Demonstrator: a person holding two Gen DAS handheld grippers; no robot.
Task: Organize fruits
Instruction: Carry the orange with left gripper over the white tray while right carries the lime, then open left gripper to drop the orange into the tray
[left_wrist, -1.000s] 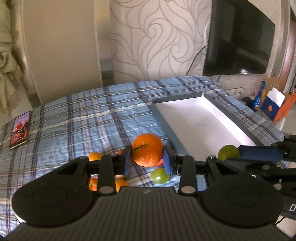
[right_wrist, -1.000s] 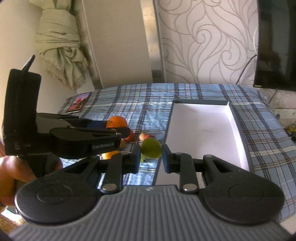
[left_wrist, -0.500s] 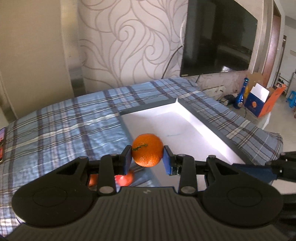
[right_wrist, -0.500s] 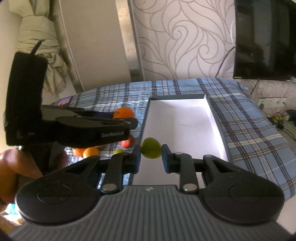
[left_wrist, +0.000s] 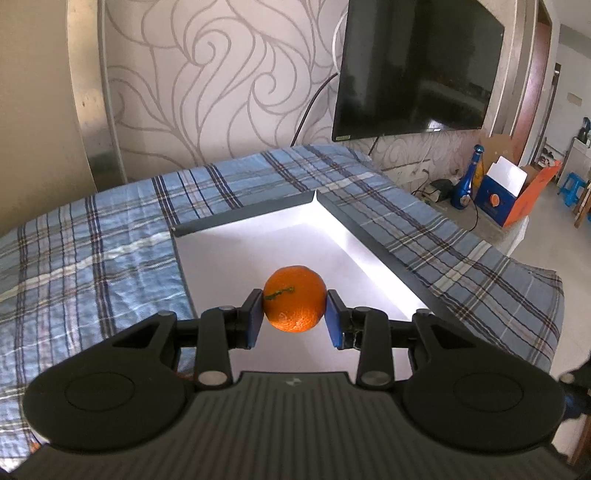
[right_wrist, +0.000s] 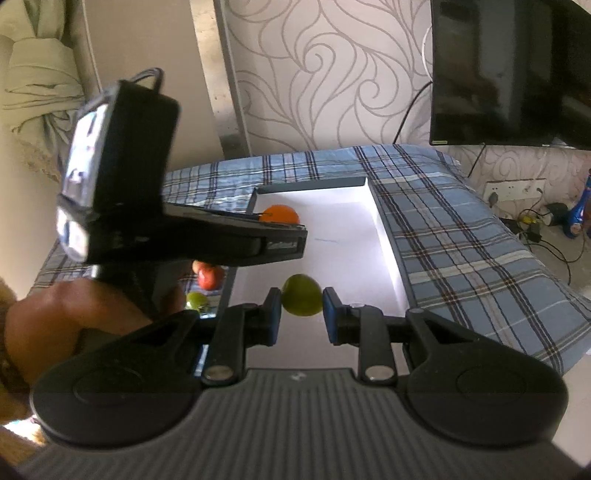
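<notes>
My left gripper is shut on an orange with a green stem and holds it above the white inside of a shallow box with dark grey walls. My right gripper is shut on a green fruit, above the near part of the same box. In the right wrist view the left gripper reaches in from the left with the orange at its tip.
The box lies on a blue plaid cloth. A red fruit and a green fruit lie on the cloth left of the box. A black TV hangs on the patterned wall. A blue bottle and an orange carton stand on the floor at right.
Both grippers have swung right, from over the loose fruits to over the white box, each carrying its fruit. The fruit pile and the phone have left the left wrist view.
</notes>
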